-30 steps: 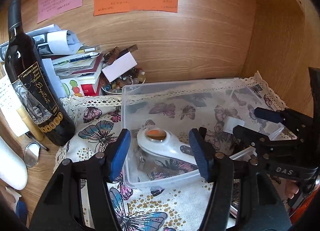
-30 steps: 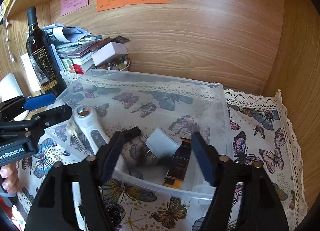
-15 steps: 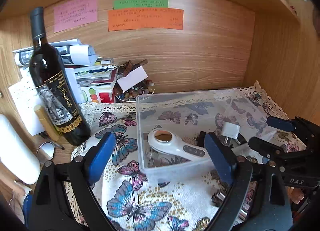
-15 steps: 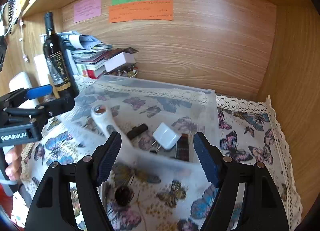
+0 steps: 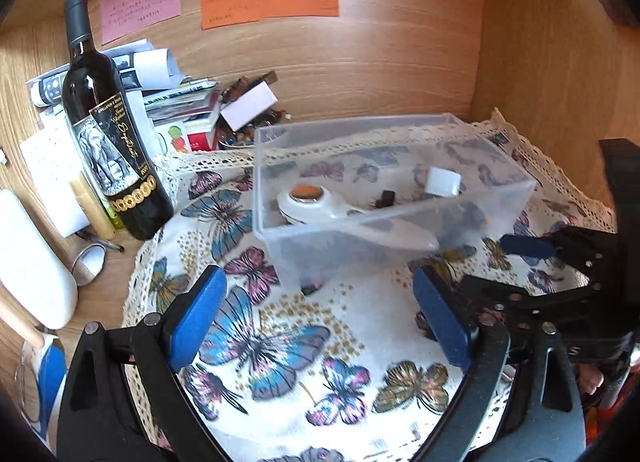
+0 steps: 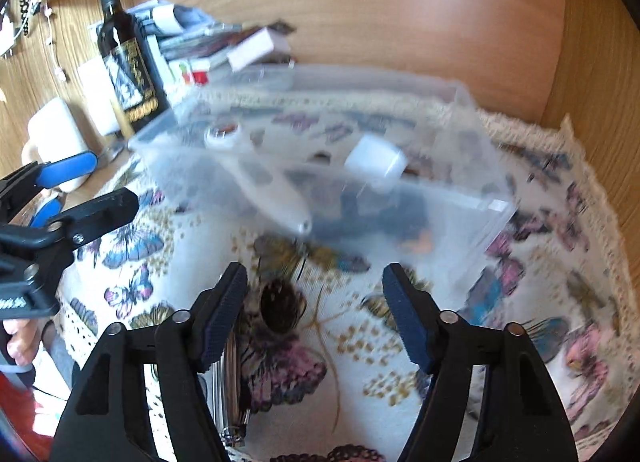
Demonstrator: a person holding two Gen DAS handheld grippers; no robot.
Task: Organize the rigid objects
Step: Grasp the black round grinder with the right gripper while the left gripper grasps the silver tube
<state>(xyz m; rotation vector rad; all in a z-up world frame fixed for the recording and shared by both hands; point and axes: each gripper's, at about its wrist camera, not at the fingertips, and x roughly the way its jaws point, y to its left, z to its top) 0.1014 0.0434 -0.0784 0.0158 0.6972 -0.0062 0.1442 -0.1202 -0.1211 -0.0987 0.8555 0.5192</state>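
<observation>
A clear plastic bin (image 5: 400, 217) (image 6: 448, 229) stands on the butterfly tablecloth. Inside lie a white handled tool with an orange button (image 5: 340, 213) (image 6: 264, 177), a white cube charger (image 5: 442, 181) (image 6: 374, 159) and small dark pieces (image 5: 386, 197). My left gripper (image 5: 320, 318) is open and empty, in front of the bin. My right gripper (image 6: 316, 314) is open and empty, also in front of the bin; it shows at the right of the left wrist view (image 5: 560, 262). A small dark round object (image 6: 280, 304) lies on the cloth between the right fingers.
A dark wine bottle (image 5: 108, 133) (image 6: 128, 61) stands left of the bin. Stacked papers and books (image 5: 172, 101), a bowl of beads (image 5: 248, 129) and a white box (image 5: 248, 105) sit at the back wall. A small mirror (image 5: 90, 264) lies at the left edge.
Both grippers have pulled back from the bin, toward the front of the cloth. The dark round object now shows between the right fingers. The bin's contents lie as before.
</observation>
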